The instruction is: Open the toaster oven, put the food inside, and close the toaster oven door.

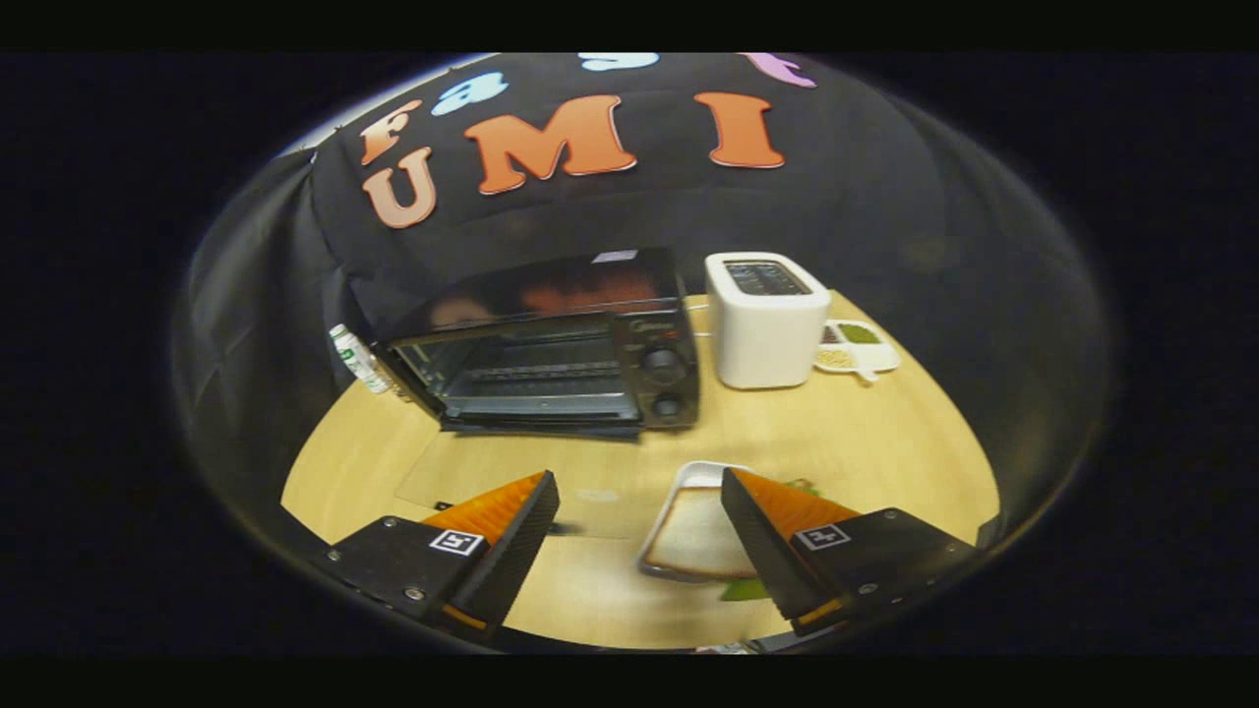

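Toaster right of toaster oven

Black toaster oven, door down: cavity open. Bare wooden tabletop lies before it. White slot toaster flanks it; gripper spread over white bread tray.

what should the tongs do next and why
Probably ease the tongs down onto the slice of bread on the white tray. The toaster oven beyond them looks already open, its door folded down and rack exposed, and the tongs stand open and empty, with the bread between them, partly under the right finger.
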The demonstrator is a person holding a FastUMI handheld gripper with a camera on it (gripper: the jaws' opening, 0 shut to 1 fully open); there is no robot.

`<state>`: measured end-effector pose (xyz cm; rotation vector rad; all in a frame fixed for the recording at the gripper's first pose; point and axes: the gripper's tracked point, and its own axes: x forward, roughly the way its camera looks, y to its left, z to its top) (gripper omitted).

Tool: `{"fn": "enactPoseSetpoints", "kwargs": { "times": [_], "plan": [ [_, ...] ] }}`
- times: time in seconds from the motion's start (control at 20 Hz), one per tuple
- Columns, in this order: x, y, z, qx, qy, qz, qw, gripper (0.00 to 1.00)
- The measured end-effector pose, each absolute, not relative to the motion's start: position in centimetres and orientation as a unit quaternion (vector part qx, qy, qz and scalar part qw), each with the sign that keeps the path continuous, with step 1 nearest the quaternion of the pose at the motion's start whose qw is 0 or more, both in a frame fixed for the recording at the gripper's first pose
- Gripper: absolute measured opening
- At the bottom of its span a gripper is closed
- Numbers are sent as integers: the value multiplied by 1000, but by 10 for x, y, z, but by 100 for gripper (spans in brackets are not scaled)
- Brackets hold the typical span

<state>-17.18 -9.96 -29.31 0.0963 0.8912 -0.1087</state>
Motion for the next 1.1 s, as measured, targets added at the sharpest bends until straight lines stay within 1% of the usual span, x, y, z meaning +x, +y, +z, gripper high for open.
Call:
{"fn": "enactPoseSetpoints", "kwargs": {
  "times": [0.1, 0.25, 0.45, 0.55, 0.65, 0.75, 0.8, 0.85, 0.95, 1.0, 1.1],
  "plan": [
    [-175, -130, -288, 44, 422, -73, 903, 99],
    [-192, -163, -309, 57, 449, -101, 886, 98],
    [-211, -166, -347, 120, 489, -99, 859, 96],
    [-219, -161, -358, 148, 502, -86, 848, 92],
    [-217, -155, -364, 180, 506, -68, 841, 85],
    [-217, -147, -373, 213, 522, -53, 824, 75],
    [-216, -141, -375, 233, 528, -49, 815, 71],
    [-216, -138, -377, 249, 534, -47, 807, 63],
    [-216, -135, -378, 269, 539, -44, 797, 52],
    [-216, -133, -377, 275, 540, -42, 794, 50],
    [-212, -132, -372, 285, 536, -48, 793, 43]
  ]
}}
